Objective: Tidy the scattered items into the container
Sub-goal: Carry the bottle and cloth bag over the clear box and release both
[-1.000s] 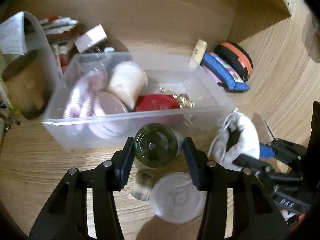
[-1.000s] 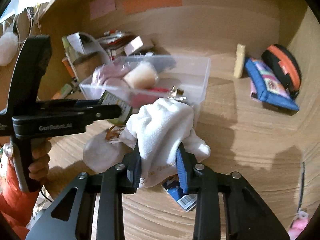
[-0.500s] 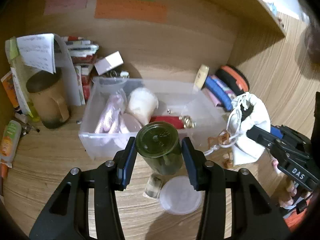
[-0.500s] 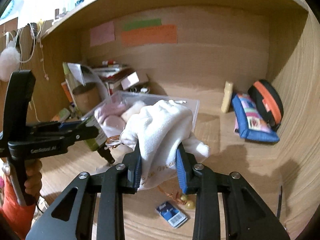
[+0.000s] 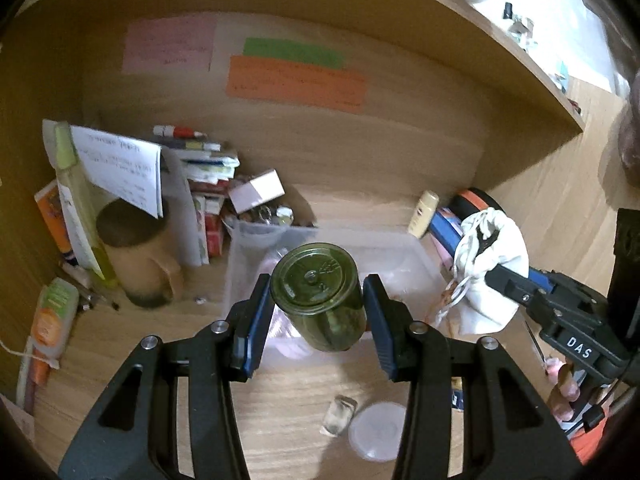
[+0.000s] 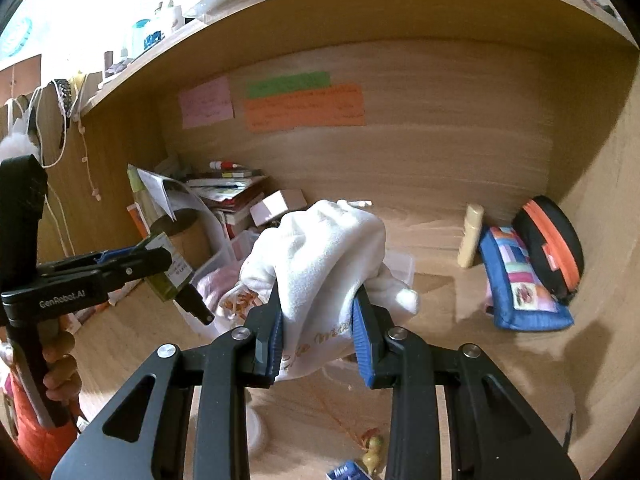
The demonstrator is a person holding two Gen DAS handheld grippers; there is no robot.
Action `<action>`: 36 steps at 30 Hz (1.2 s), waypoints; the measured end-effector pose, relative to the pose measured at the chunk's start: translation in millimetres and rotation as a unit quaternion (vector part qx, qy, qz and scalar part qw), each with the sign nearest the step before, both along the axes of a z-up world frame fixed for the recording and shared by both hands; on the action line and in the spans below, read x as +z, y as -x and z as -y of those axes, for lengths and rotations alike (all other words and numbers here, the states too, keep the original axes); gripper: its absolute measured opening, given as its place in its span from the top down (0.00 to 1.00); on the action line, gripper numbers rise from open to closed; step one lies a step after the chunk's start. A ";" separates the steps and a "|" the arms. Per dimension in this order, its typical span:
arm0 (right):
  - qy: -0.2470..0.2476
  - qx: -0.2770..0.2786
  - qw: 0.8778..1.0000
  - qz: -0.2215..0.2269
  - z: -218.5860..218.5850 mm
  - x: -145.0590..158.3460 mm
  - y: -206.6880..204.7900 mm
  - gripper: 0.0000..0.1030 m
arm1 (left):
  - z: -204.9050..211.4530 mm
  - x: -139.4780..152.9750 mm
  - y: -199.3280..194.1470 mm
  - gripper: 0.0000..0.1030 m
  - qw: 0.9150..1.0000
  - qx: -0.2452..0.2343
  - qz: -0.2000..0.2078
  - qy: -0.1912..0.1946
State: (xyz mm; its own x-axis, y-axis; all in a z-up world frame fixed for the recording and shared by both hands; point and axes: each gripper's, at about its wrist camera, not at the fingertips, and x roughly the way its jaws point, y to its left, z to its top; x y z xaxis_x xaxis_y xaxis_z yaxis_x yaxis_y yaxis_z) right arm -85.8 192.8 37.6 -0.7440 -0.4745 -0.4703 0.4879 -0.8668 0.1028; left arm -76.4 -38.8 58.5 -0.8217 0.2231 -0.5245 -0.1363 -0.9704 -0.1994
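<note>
A: What is different from a second ago?

B: Both grippers sit higher. The dark green round plastic jar (image 5: pixel 319 295) was low by the front wall of the clear plastic box (image 5: pixel 416 254). Now it hangs above the box. The white cloth drawstring bag (image 6: pixel 324 256) has gone up too, and more of the back wall with the pink, green and orange paper notes (image 5: pixel 295 80) shows.

A: Where is the jar in the left gripper (image 5: pixel 318 316)?

B: Right between the two blue pads. The jaws are clamped on its sides.

A: Which way does it point?

B: Its flat end faces the camera and tips up. Its long way runs down and away, a bit tilted.

A: And the right gripper (image 6: pixel 318 330)?

B: Its jaws are squeezed on the bag. The bag bunches up above the pads and its tied end droops to the right.

A: What lies under them?

B: The wooden worktop (image 5: pixel 288 420), with a small clear cube (image 5: pixel 340 416) and a round white lid (image 5: pixel 378 430) side by side.
</note>
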 end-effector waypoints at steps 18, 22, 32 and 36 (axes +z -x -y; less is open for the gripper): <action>-0.029 -0.006 0.998 0.058 30.4 -53.2 63.6 0.74 | -2.2 -39.3 64.1 0.56 0.998 -0.026 0.063 -0.015; -0.039 -0.002 0.996 0.085 35.1 -66.4 70.2 0.74 | -7.4 -52.8 71.6 0.56 0.996 -0.035 0.077 -0.017; -0.073 0.012 0.993 0.095 47.9 -78.5 68.7 0.72 | -15.8 -62.8 78.5 0.56 0.996 -0.035 0.086 -0.002; -0.079 0.012 0.992 0.093 49.0 -78.4 66.8 0.66 | -17.8 -61.9 76.3 0.55 0.996 -0.032 0.086 0.007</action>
State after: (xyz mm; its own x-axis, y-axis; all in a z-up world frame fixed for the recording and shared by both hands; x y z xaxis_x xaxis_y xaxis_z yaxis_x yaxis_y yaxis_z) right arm -152.6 143.8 -40.9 -0.6266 -0.4000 -0.6689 0.4939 -0.8677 0.0563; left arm -152.6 -21.0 -3.4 -0.7039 0.2646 -0.6592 -0.1637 -0.9635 -0.2119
